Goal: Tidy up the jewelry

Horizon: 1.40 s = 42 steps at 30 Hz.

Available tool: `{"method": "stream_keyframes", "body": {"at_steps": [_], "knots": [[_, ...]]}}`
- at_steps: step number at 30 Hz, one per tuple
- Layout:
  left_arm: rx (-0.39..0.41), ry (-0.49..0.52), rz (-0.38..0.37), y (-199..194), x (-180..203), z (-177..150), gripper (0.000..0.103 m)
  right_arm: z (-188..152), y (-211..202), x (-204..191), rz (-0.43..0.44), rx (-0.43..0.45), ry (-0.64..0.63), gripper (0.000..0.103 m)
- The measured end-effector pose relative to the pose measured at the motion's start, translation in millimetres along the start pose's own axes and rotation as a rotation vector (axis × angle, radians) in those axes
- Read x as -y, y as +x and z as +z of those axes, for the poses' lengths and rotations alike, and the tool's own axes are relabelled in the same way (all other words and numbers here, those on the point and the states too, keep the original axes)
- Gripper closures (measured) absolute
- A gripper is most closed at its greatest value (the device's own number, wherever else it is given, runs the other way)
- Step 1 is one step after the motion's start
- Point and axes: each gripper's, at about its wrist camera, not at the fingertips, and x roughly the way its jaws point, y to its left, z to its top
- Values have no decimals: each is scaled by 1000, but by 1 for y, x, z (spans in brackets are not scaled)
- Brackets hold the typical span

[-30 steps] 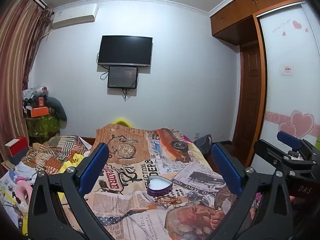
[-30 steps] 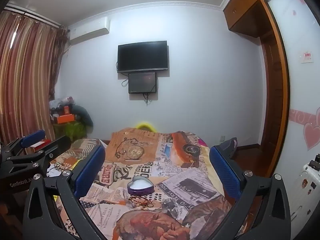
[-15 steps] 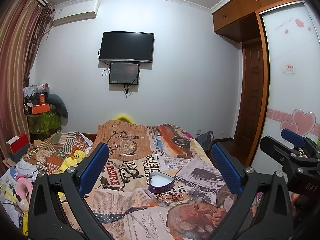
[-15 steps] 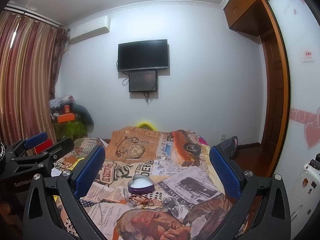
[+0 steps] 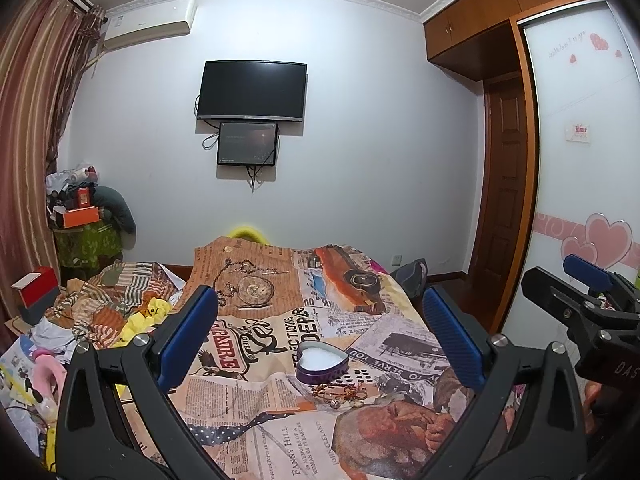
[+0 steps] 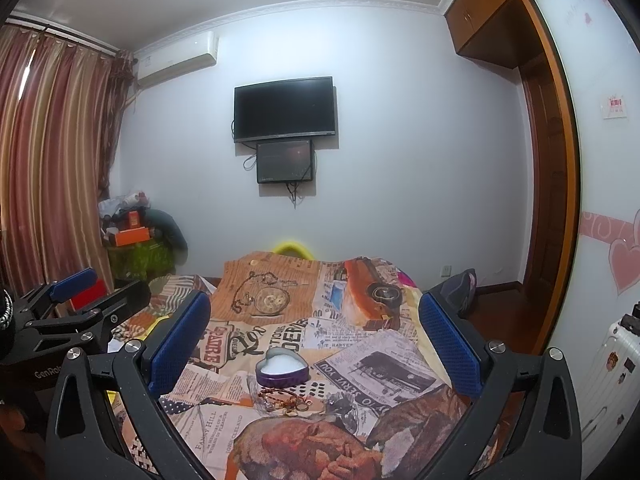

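An open purple heart-shaped tin (image 5: 321, 362) with a white lining sits on the newspaper-print bedspread (image 5: 256, 432); it also shows in the right wrist view (image 6: 282, 368). A small tangle of gold and beaded jewelry (image 5: 340, 394) lies just in front of the tin, seen too in the right wrist view (image 6: 286, 399). My left gripper (image 5: 318, 338) is open and empty, held above the bed short of the tin. My right gripper (image 6: 314, 332) is open and empty, likewise above and short of the tin. Each gripper shows at the edge of the other's view.
A heap of striped cloth, yellow toys and papers (image 5: 100, 312) lies left of the bed. A red box (image 5: 36, 290) and a cluttered stand (image 5: 84, 232) are by the curtain. A wardrobe (image 5: 580, 160) and door stand right. A dark bag (image 6: 464, 284) lies on the floor.
Both grippers have tilted down slightly and edged toward the tin, so the tin and jewelry sit a little higher in view. Both stay open.
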Motion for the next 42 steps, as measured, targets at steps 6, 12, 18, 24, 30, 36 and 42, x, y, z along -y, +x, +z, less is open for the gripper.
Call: {"method": "stream_keyframes", "body": {"at_steps": [6,12,18,24,30,36,42], "knots": [[-1,4,-2,0,2,0,0,1,0,0,0,0,1,0],[1,2,-12,1,4,1,0,2,0,2,0,0,3,0],[3,3,-11,-1,3,2,0,4,0,2,-1,1,3,0],[7,10,-11,-2,5,3,0,5,-1,2,0,2,5,0],[7,11,-12,-3,5,1,0,6,-1,3,2,3,8,0],[2,12,-13,-2,5,1,0,6,-2,3,3,2,10,0],[-1,12,-15,-2,4,0,0,4,0,4,3,-3,14,0]]}}
